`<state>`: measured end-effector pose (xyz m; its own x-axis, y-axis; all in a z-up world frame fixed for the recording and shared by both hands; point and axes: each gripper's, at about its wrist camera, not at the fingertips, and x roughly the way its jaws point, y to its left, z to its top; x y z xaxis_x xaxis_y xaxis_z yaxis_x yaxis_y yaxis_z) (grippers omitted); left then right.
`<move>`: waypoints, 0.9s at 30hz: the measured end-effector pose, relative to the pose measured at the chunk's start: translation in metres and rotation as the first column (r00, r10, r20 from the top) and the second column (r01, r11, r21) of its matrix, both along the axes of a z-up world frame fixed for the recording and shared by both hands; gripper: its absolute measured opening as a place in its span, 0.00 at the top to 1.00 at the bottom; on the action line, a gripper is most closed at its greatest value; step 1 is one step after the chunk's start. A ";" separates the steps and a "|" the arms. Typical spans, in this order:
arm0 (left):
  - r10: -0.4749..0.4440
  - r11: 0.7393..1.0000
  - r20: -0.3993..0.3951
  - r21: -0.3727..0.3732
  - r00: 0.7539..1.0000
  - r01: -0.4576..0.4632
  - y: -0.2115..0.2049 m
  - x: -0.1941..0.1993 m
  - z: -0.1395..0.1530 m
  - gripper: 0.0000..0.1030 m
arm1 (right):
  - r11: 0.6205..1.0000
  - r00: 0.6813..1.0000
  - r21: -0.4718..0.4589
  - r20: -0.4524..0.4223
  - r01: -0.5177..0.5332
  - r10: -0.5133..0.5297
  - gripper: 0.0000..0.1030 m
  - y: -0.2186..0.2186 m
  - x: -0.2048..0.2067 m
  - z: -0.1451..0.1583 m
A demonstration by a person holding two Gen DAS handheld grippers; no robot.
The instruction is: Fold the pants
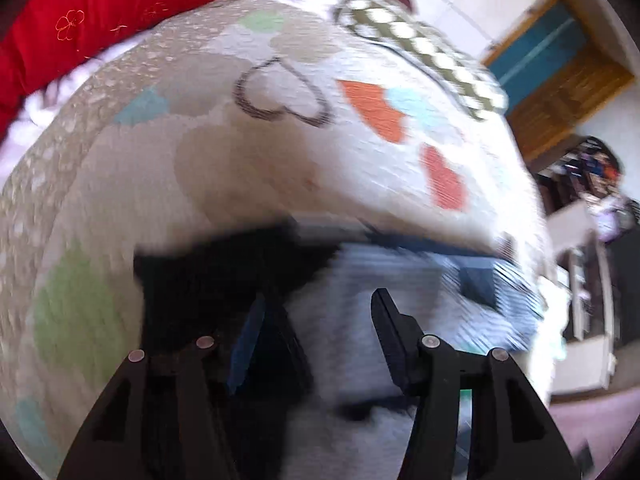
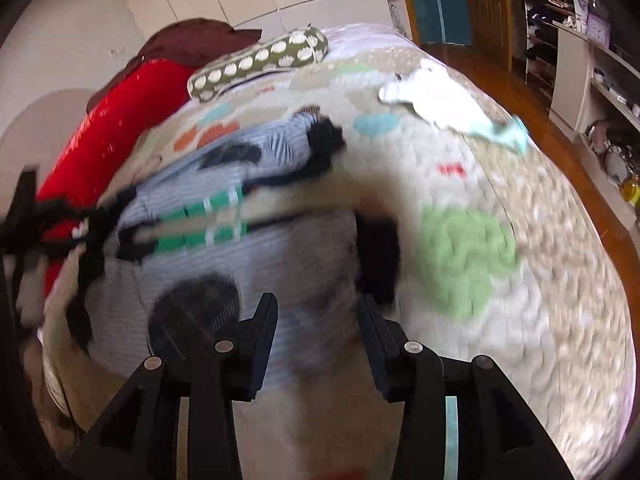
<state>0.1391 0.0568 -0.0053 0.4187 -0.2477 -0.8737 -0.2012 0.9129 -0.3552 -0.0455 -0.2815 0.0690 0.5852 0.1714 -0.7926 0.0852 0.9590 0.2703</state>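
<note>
Pants (image 2: 224, 264) lie under right hand-held gripper (image 2: 318, 312), fingers apart.

— What is laid out in the right wrist view?

— The pants (image 2: 224, 240) are spread on the bedspread (image 2: 520, 320), at ten to twelve o'clock from the right gripper (image 2: 318, 312). A bolster (image 2: 260, 64) is placed behind them at twelve o'clock, a long cushion (image 2: 100, 132) at ten, a crumpled cloth (image 2: 436, 96) at one, shelves (image 2: 592, 60) at two.

— And in the left wrist view?

— The pants (image 1: 400, 292) are seen directly before the left gripper (image 1: 320, 312). The bolster (image 1: 420, 52) is placed at one o'clock, the cushion (image 1: 120, 12) at eleven.
</note>
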 end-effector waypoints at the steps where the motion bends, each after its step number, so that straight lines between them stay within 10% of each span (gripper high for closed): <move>1: 0.021 1.000 -0.021 -0.006 1.000 -0.021 0.005 0.007 -0.007 0.48 | 1.000 1.000 0.001 -0.004 0.005 -0.005 0.55 -0.002 -0.004 -0.003; 6: 0.052 0.986 -0.027 -0.155 0.998 -0.055 0.026 0.003 -0.003 0.49 | 0.996 0.997 0.057 0.003 0.071 -0.071 0.55 -0.017 -0.014 -0.005; 17: 0.115 0.979 0.098 -0.181 0.989 -0.096 0.082 -0.129 0.036 0.45 | 0.992 0.995 0.098 0.051 0.075 -0.081 0.48 0.001 -0.030 0.004; 27: 0.058 0.998 0.000 -0.034 0.998 -0.058 0.066 -0.156 -0.010 0.42 | 0.990 0.994 0.111 0.041 0.092 -0.097 0.46 0.003 -0.057 -0.005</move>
